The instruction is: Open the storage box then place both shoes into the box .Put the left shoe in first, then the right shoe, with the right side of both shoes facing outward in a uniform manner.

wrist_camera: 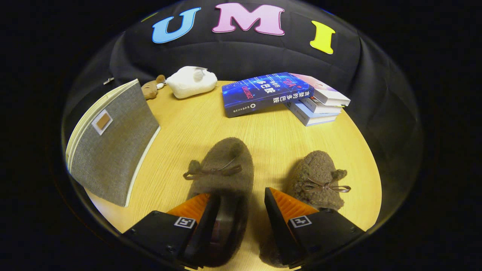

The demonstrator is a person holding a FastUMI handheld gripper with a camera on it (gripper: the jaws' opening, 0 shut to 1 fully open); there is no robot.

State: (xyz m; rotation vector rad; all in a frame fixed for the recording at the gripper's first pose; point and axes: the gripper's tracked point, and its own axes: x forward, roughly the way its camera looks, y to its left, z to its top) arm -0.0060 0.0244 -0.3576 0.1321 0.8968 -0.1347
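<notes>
I see the left shoe (222,169), a brown fuzzy slipper with a thin bow across its top, lying flat on the wooden table (271,131) with its toe pointing away from me. Its heel end runs back between the two fingers of the gripper (235,210). The fingers are spread apart. The left finger (192,207) sits against the slipper's heel opening; the right finger (290,205) stands just clear of the slipper's other side, with bare table showing between them. I cannot confirm from this angle whether the left finger presses on the shoe or merely lies beside it.

The right shoe (318,178), matching in material and bow, lies just beside the right finger on its outer side, partly behind that finger, and apart from the left shoe.

The storage box (113,143), covered in grey fabric with a pale trim and a small square tag on its face, stands on the table well off to the left of the shoes. Its lid appears closed.

Beyond the shoes, at the far side of the table, I see a stack of books (286,96), the top blue one lying askew. Left of the books rests a white plush toy (192,81), and a small brown plush toy (151,88) lies next to it, near the box's far corner.
</notes>
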